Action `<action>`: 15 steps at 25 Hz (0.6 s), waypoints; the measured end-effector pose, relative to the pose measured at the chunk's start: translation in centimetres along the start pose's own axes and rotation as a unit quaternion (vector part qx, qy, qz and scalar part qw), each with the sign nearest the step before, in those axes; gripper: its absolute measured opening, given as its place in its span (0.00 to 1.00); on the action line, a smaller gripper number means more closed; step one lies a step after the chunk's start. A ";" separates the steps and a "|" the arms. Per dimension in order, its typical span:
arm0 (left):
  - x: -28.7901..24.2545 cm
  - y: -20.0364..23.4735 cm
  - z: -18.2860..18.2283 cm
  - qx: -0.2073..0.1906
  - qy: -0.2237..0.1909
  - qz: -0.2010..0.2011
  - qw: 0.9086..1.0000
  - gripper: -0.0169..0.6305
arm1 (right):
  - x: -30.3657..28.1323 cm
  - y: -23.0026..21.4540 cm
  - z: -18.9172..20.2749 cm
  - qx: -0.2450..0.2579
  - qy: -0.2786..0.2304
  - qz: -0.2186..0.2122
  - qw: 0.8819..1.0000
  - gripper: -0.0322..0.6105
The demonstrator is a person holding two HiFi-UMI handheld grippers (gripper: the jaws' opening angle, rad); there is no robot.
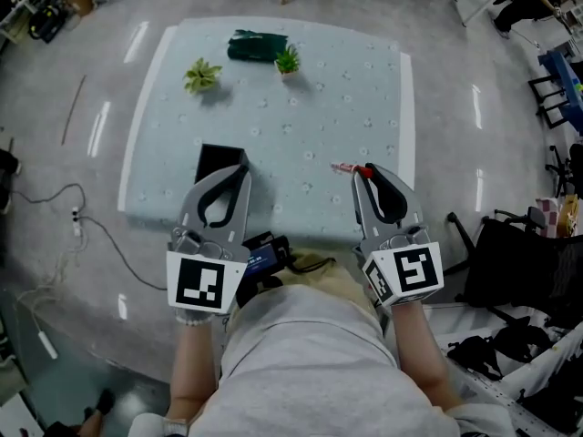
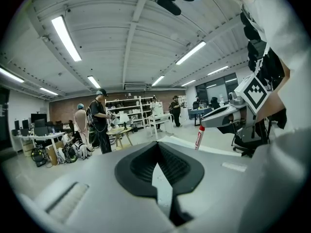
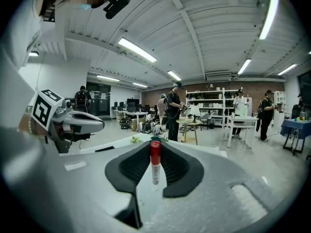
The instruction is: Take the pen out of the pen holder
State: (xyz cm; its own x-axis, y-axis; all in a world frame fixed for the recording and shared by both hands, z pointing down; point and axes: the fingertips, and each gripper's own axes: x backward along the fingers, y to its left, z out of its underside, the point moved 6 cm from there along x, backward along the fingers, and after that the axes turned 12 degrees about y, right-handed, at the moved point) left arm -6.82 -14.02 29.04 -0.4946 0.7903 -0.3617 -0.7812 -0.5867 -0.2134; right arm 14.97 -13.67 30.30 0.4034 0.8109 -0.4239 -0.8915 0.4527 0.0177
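Your right gripper is clamped on the cap of the red-capped white plastic pen above the pale cloth-covered table's near edge, largely hidden in the head view, while your left gripper's jaws meet empty.

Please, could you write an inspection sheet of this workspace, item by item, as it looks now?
Surface: table with a pale patterned cover.
Job's things: pen with a red cap, out of any holder; dark green container at the far edge, perhaps the holder.
Clutter: two small plants; black flat item.
Grippers: right gripper, fingers shut on the pen; left gripper, fingers together, empty.
Cables: cable on the floor, left of the table.
Surroundings: people near shelves; black chair.
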 end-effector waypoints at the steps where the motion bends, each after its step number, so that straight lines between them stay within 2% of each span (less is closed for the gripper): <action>1: -0.2 -0.1 -0.1 -0.002 0.000 0.003 1.000 0.04 | 0.1 -0.1 0.2 -0.003 0.001 0.002 1.000 0.15; 15: -1.0 -0.6 -0.1 -0.009 0.006 0.017 1.000 0.04 | 0.0 -0.2 1.1 -0.008 0.014 0.001 1.000 0.15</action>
State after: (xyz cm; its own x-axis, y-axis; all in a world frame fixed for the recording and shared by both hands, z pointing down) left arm -5.84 -14.51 29.43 -0.5156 0.7681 -0.3799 -0.7570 -0.6160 -0.2179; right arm 15.40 -13.33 31.28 0.3954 0.8008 -0.4499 -0.8958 0.4445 0.0040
